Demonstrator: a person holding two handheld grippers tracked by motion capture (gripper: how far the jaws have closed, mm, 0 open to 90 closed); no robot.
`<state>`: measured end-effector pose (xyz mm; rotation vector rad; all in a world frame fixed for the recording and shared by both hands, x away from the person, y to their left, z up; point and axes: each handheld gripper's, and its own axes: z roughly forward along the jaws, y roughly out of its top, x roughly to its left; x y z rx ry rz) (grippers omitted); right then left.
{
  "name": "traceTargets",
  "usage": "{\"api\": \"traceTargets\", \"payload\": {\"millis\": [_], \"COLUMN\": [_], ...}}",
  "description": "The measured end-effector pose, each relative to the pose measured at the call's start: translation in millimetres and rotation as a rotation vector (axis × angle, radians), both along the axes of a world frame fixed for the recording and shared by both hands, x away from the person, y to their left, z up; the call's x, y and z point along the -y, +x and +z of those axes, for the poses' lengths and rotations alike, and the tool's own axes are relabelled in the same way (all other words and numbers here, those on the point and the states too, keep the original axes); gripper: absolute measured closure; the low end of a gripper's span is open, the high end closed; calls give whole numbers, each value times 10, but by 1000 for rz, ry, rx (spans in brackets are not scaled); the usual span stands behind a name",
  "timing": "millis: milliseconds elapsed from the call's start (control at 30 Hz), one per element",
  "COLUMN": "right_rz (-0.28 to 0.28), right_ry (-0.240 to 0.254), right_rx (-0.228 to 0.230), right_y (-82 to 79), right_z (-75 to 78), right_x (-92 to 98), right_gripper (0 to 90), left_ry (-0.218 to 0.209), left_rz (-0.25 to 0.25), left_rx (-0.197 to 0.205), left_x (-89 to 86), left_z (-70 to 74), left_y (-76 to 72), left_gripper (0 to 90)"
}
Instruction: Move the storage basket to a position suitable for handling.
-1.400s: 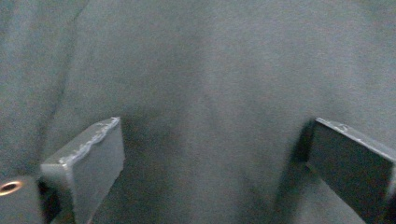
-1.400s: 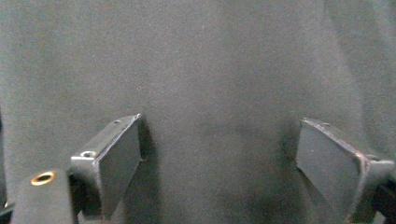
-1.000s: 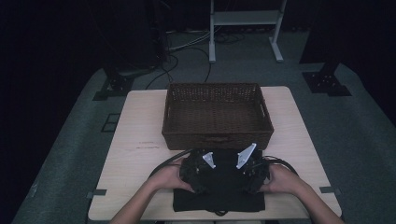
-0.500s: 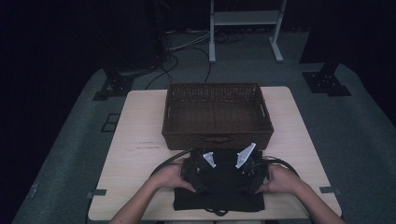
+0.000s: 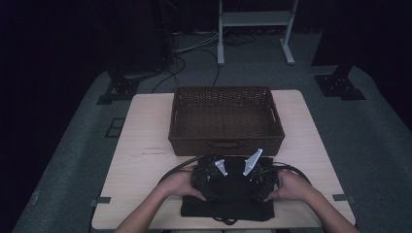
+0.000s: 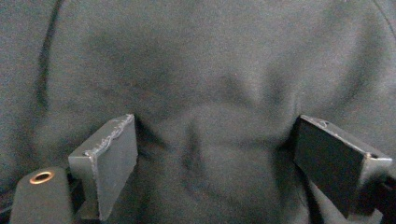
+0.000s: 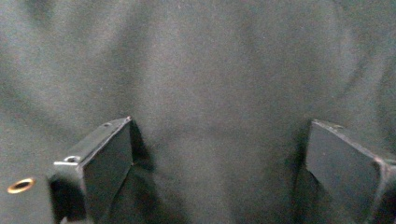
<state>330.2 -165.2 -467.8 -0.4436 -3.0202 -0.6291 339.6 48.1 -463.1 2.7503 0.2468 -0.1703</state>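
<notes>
- left gripper [image 5: 210,175] is pressed onto the cloth [image 5: 228,206] at the table's [image 5: 141,141] near edge; its jaws, just closing, are set wide, with a fabric fold between them, not yet pinched.
- right gripper [image 5: 257,177]: the same.
- step judged: the cloth is being grasped; next, both must be closed and lifted towards the basket [image 5: 226,116].
- counted: one cloth, one basket, two grippers.

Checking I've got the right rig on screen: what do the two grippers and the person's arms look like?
Both the left gripper and right gripper are black, each topped by a pale grey three-cornered plate, with black cables looping out to their sides. Up close, the jaws are flat, dark rectangular blocks with scuffed edges. The forearms are bare, no sleeves visible.
</notes>
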Motion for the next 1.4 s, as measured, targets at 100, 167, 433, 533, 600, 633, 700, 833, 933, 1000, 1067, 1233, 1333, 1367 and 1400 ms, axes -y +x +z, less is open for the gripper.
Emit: {"api": "traceTargets", "payload": {"millis": [100,167,433,533,600,633,700,833,933,1000,1067,1233,1333,1367,1400], "right_rz": [1,9,20,25,26,26,30,33,39,39,37,26,30,29,31], "right_ry": [-5,-9,-7,-10,-20,-20,-18,-12,-30,-36,-40,-32,-32,-31,-30], "right_rx": [-10,-16,-35,-40,-54,-54,-64,-72,-82,-85,-87,-74,-62,-61,-60], "right_y": [-7,-12,-33,-30,-28,-28,-24,-12,3,7,17,32,28,26,25], "right_z": [16,30,58,65,79,79,85,89,102,106,110,112,112,112,113], "right_x": [-9,-15,-18,-24,-40,-40,-42,-39,-70,-76,-84,-72,-74,-73,-73], "right_gripper": [126,160,258,283,318,318,353,397,447,457,487,585,610,616,621], "left_ry": [5,1,-14,-15,-15,-15,-16,-12,4,9,9,-22,-23,-22,-20], "left_rz": [1,-2,-18,-22,-22,-22,-22,-32,-40,-39,-19,28,27,23,20], "left_rx": [-3,-11,-38,-45,-52,-52,-70,-94,-126,-131,-149,-182,-175,-172,-167], "left_x": [8,7,-11,-12,-7,-7,-3,6,32,36,36,3,2,6,8], "left_z": [8,16,34,36,36,36,40,42,47,49,49,27,29,31,34], "left_y": [-9,-18,-35,-37,-38,-38,-38,-24,-4,3,21,71,66,61,57], "left_gripper": [147,180,293,314,327,338,373,416,481,492,519,653,678,686,693]}}
